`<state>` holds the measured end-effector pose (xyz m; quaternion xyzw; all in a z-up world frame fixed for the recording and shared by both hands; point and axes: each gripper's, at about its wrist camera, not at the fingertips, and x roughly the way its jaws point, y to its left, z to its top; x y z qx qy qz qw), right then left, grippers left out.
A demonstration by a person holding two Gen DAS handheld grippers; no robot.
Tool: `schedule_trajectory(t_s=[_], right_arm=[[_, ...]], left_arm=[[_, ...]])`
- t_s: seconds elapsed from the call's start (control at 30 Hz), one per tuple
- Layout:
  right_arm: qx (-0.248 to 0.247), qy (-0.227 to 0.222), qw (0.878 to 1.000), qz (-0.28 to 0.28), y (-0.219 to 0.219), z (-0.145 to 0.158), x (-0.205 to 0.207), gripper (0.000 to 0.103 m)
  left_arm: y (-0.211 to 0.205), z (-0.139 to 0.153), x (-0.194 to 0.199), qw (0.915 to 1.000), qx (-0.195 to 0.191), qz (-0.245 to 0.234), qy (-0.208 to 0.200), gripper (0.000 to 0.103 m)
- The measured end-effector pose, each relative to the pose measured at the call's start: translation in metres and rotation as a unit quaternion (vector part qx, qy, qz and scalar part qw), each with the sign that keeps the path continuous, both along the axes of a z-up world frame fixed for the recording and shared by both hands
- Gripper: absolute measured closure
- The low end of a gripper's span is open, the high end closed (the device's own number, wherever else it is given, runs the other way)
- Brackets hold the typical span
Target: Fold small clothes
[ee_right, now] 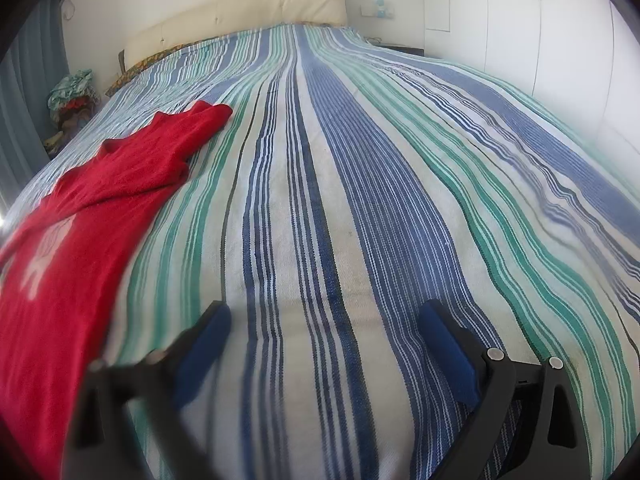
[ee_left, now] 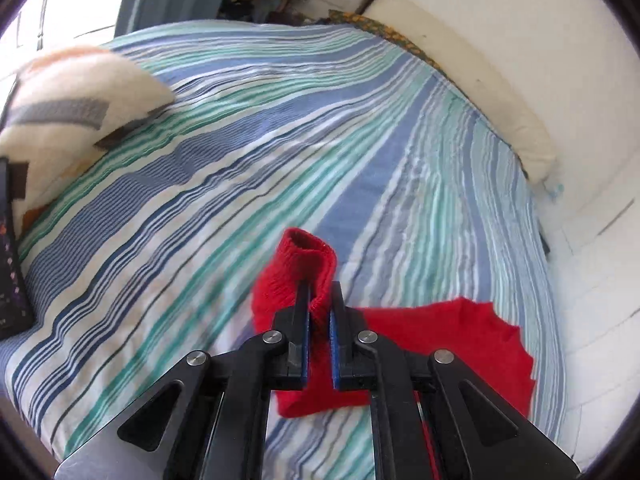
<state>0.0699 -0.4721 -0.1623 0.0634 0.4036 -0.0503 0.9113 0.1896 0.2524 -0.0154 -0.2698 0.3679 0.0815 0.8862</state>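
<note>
On the striped bed [ee_right: 360, 200] a red knit garment [ee_right: 80, 208] lies spread flat toward its left side, a pale print on its front, one ribbed sleeve cuff clenched and lifted by the left tongs [ee_left: 319, 304], while the right tongs [ee_right: 324, 320] gape wide over bare bedspread, gripping nothing.

Left wrist view close above striped bed [ee_left: 240, 168], angled down, right wrist view lengthwise toward headboard [ee_right: 240, 12], both sharing red garment [ee_right: 80, 220]
</note>
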Motion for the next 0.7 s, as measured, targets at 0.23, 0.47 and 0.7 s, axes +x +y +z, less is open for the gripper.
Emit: schedule_trajectory(t_s=[0.23,0.47,0.7], right_arm=[[-0.002,0.003,1.000,0.001,0.001,-0.001,0.002,0.007],[0.001,-0.003,1.000,0.003,0.000,-0.001,-0.001,0.007],[0.010,-0.010,1.000,0.006,-0.003,-0.001,-0.007,0.007]], left_arm=[[-0.222,0.095,0.062,0.9674,0.042,-0.237,-0.079,0.097],[-0.379,0.015,0.071,0.9327,0.074,-0.353,0.012,0.039],[-0.308,-0.049,0.001,0.9464,0.075,-0.312,0.039,0.039]])
